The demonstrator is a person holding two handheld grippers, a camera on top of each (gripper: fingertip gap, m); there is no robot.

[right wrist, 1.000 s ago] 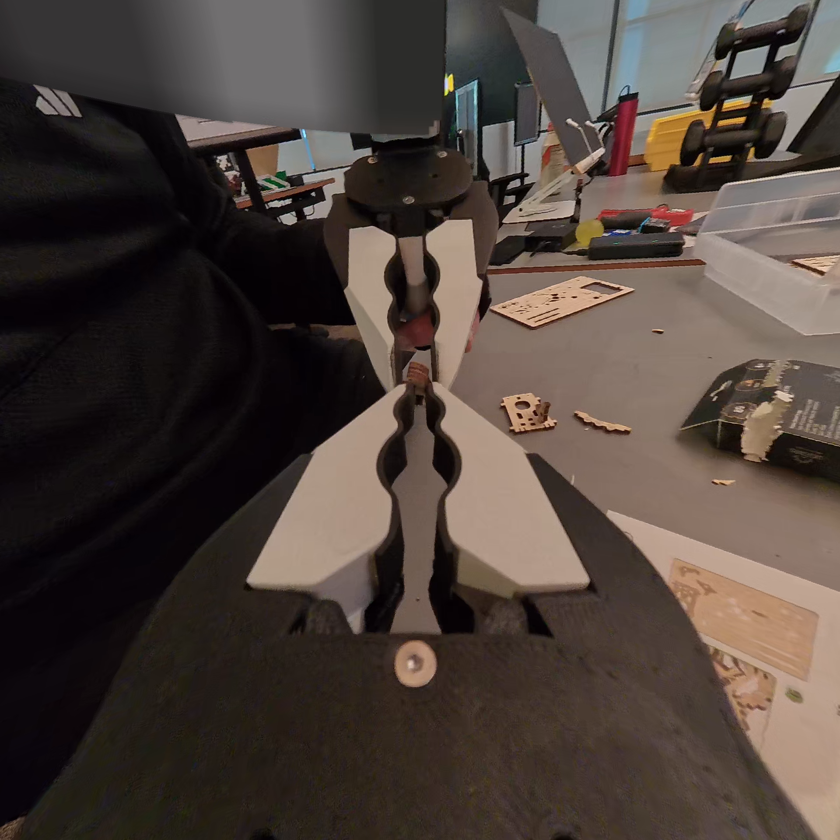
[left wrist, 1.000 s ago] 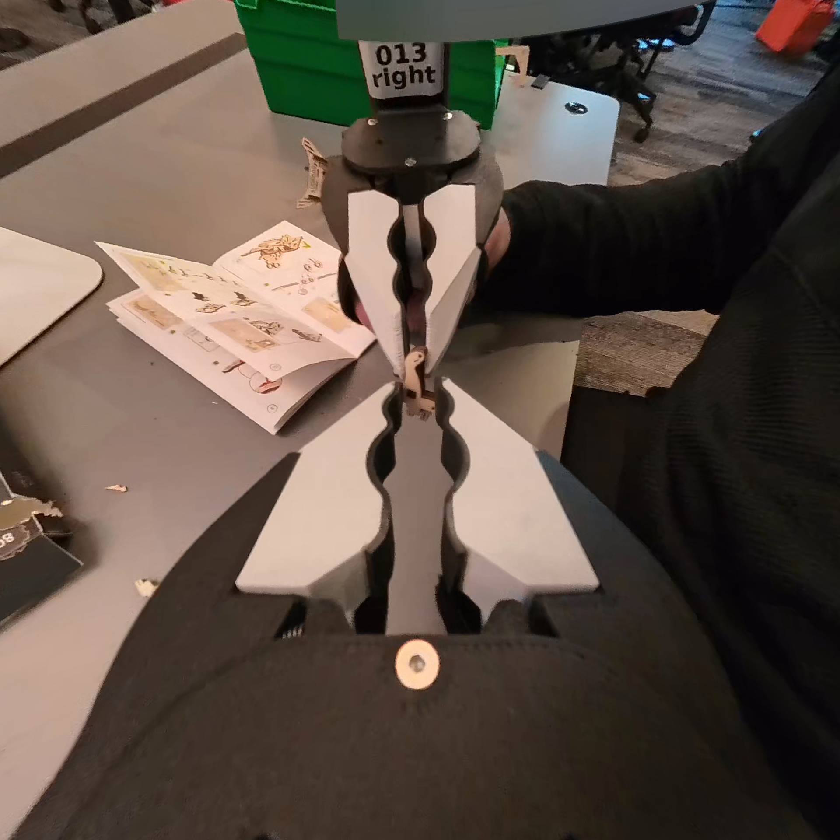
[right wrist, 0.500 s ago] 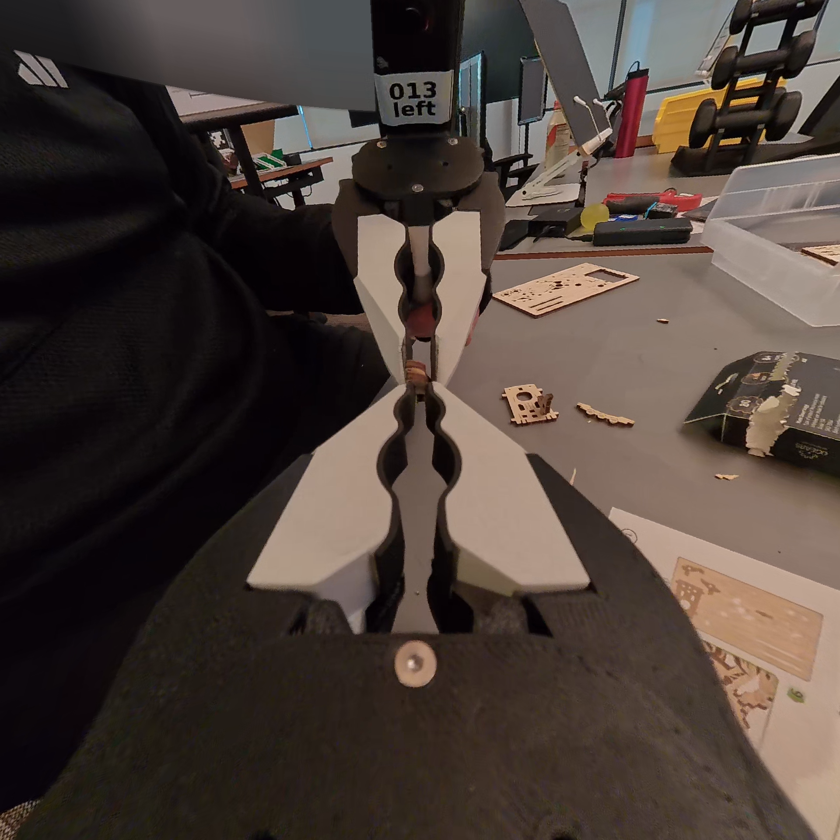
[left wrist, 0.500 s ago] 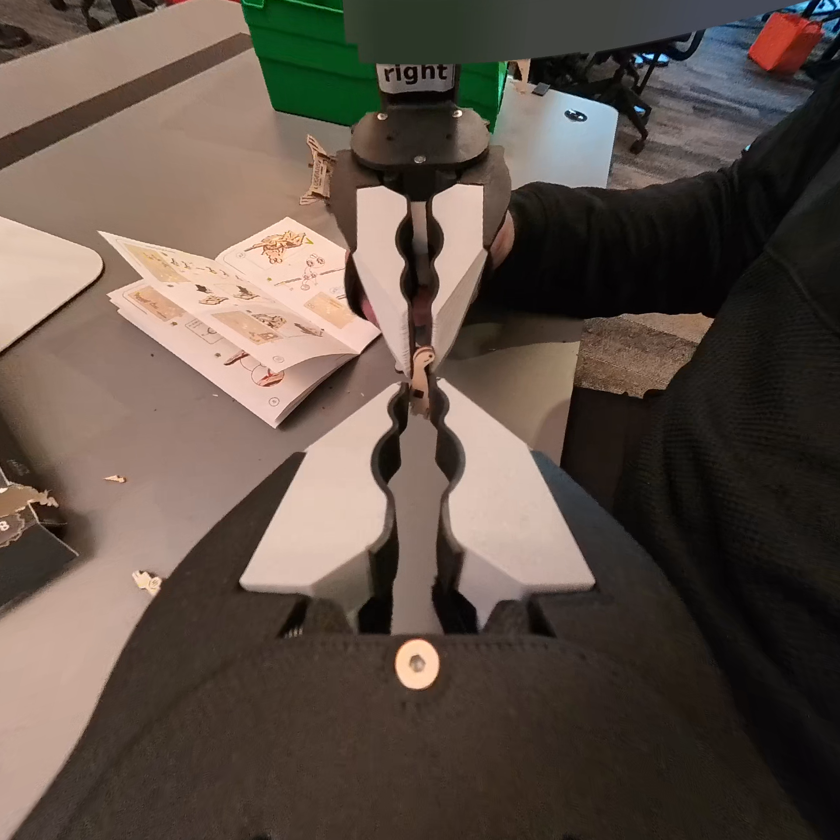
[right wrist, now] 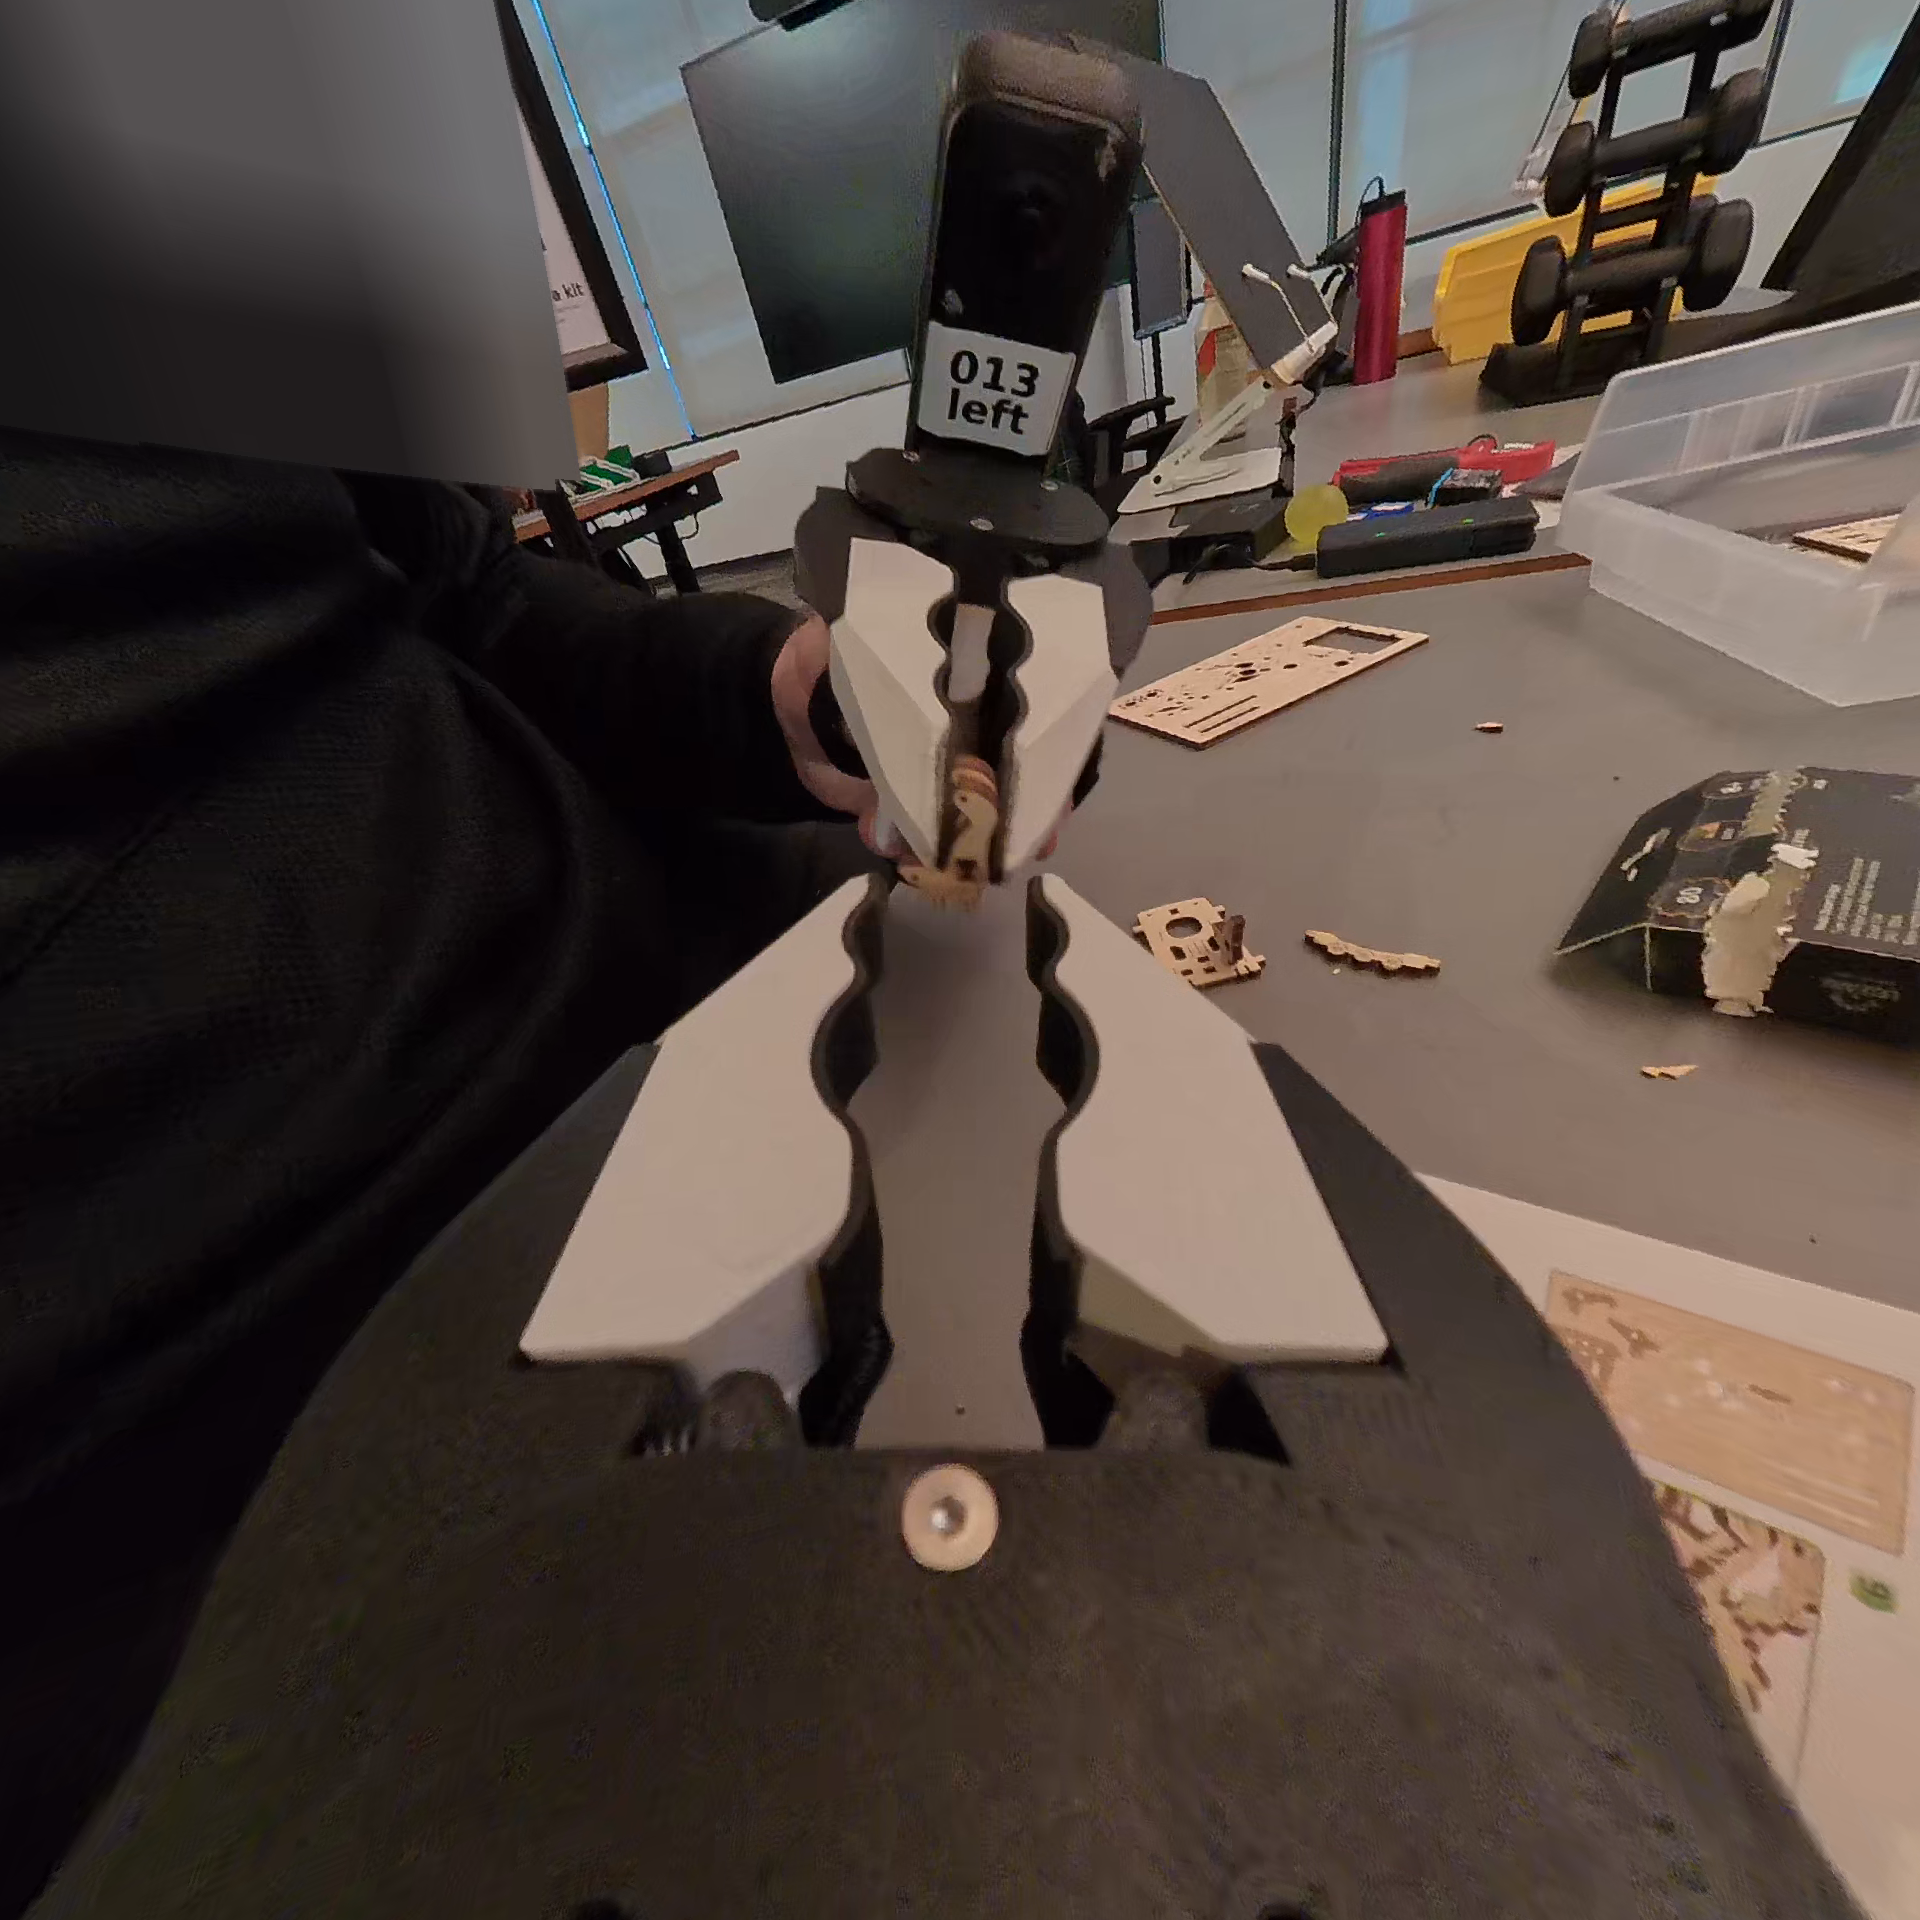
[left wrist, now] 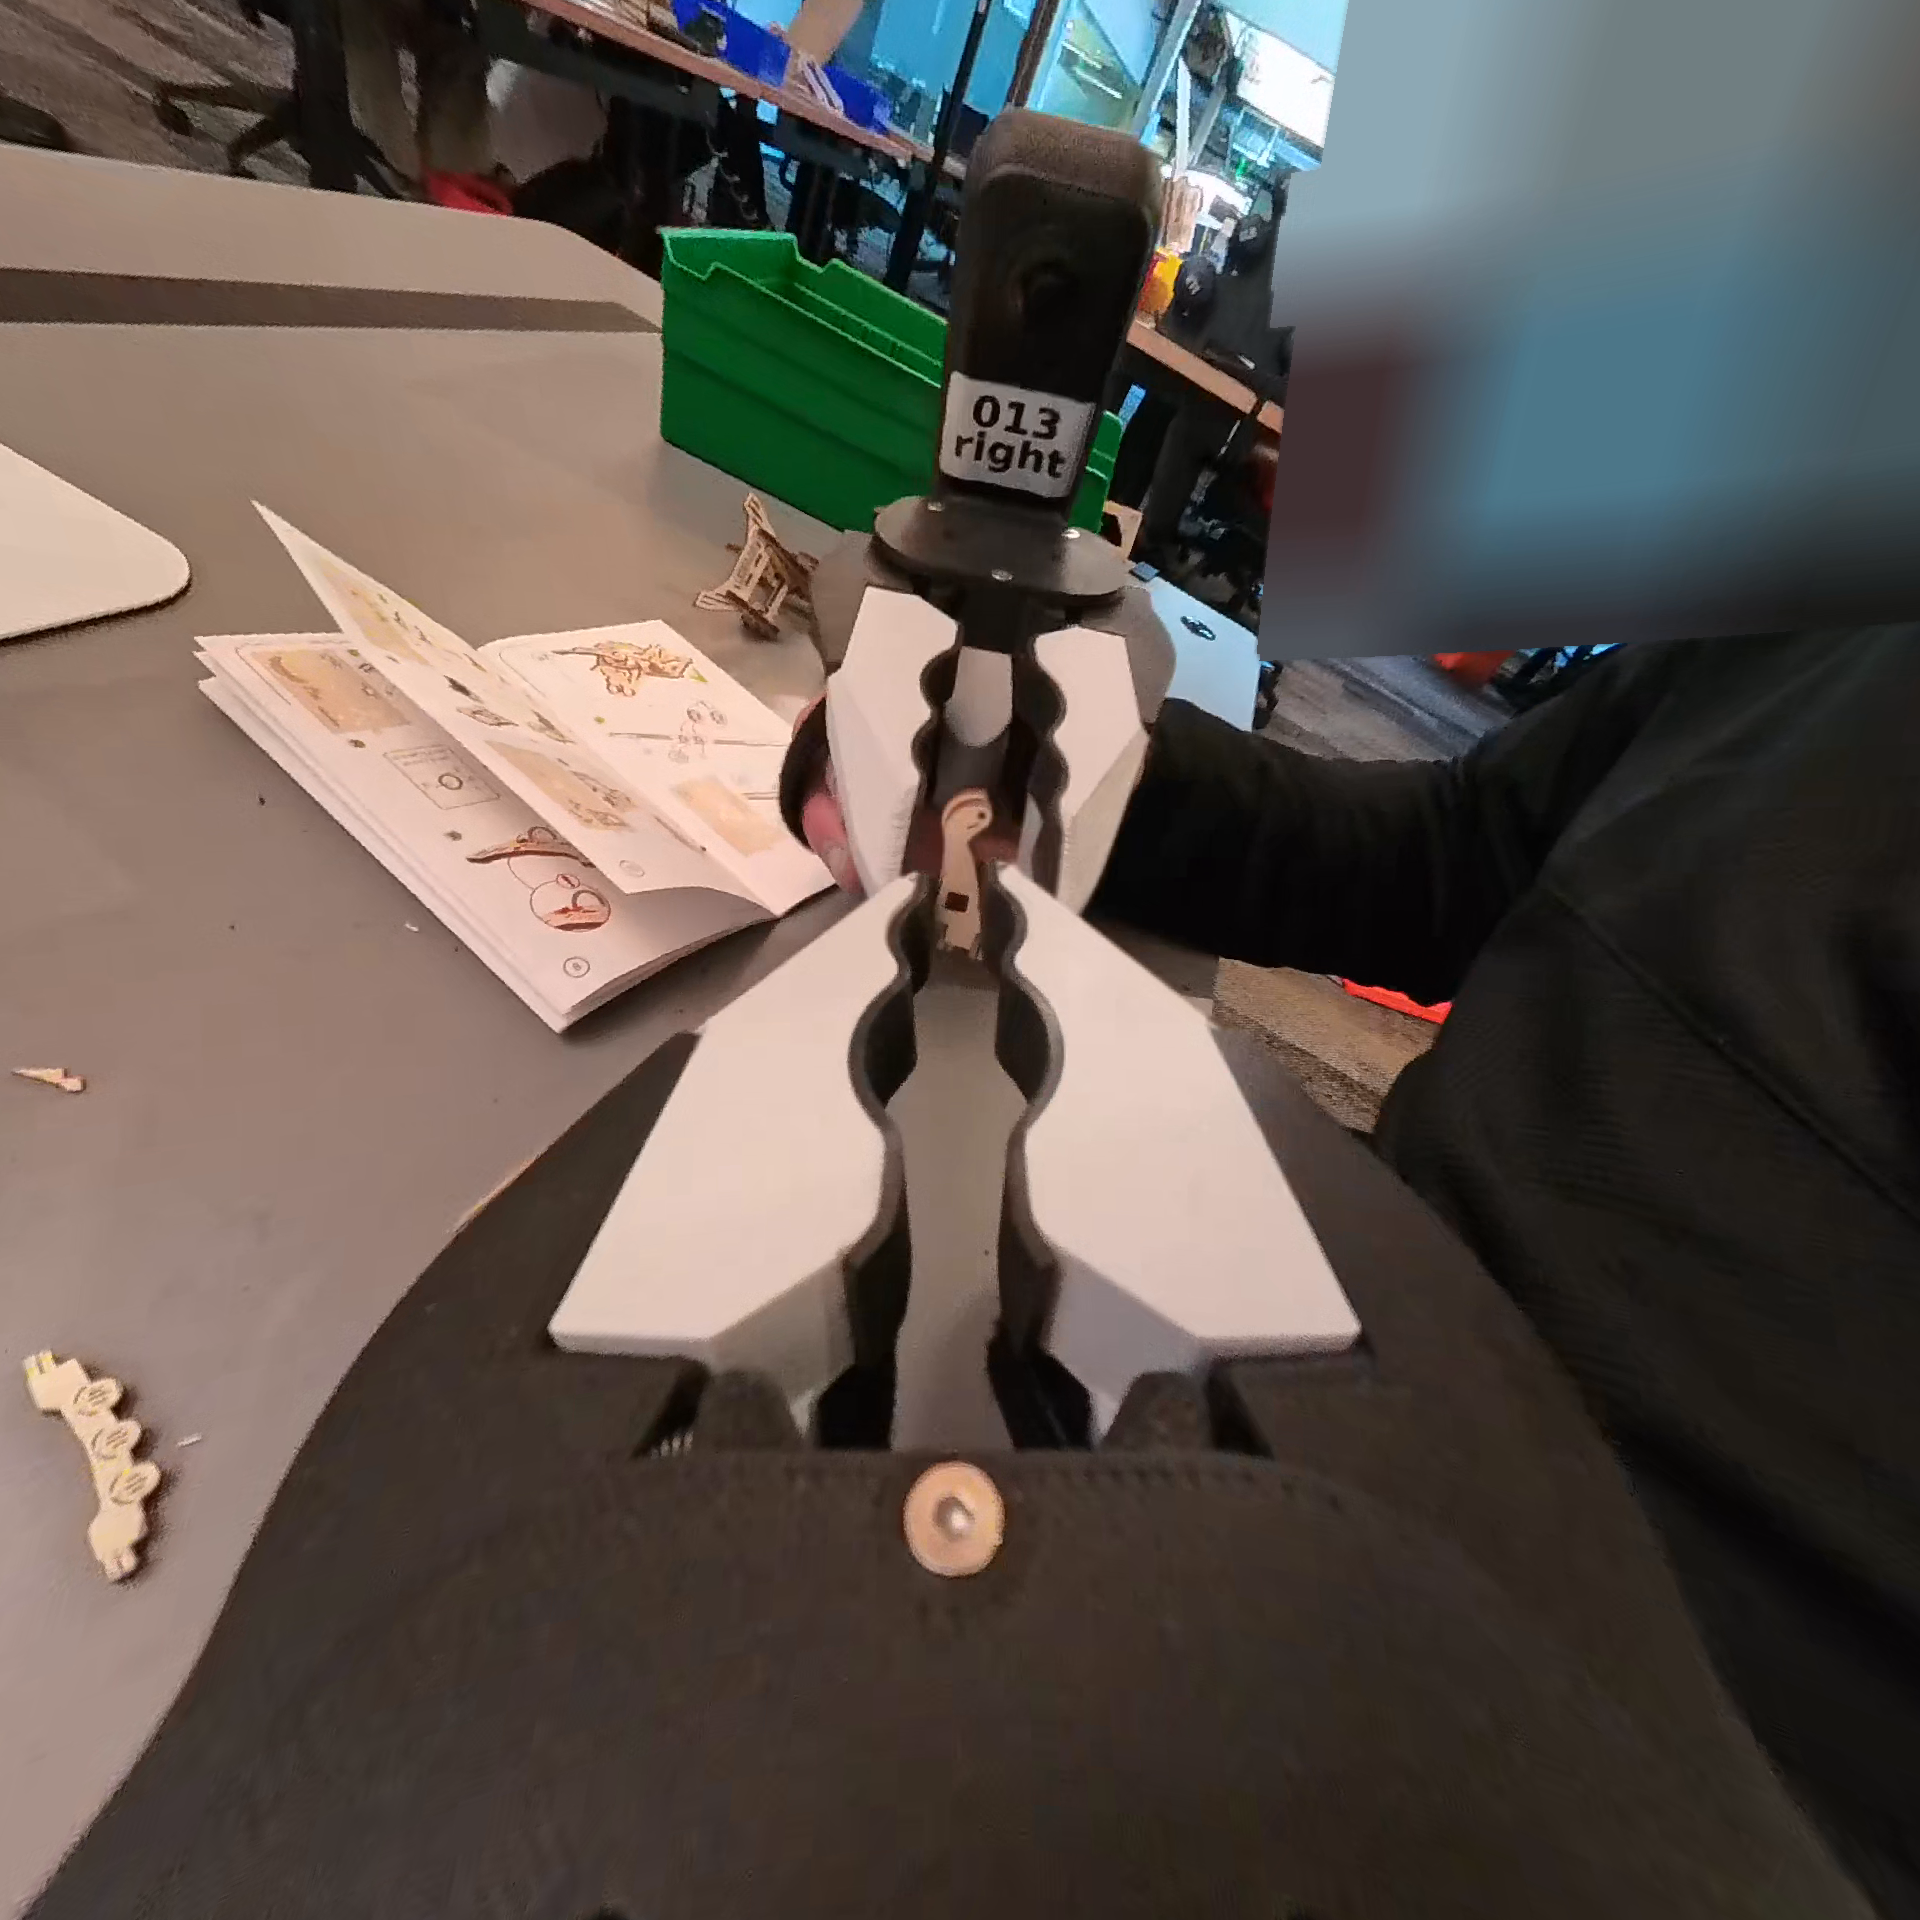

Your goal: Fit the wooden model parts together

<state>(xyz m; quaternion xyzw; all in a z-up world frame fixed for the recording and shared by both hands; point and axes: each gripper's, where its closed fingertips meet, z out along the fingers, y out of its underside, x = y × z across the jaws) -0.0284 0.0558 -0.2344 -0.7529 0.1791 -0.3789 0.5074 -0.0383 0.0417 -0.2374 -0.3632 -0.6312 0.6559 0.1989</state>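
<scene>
The left gripper (left wrist: 951, 914) pinches the wooden part (left wrist: 958, 873) while the right gripper (right wrist: 951, 883) (facing it) stands spread and empty.

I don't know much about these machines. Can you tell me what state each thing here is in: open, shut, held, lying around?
left gripper: shut on the wooden piece
wooden piece: held upright above the table
right gripper: open, holding nothing
instruction booklet: lying open on the table
black box: torn open, lying on the table
wooden sheet: flat on the table, with holes cut through it
small wooden assembly: loose on the table
</scene>
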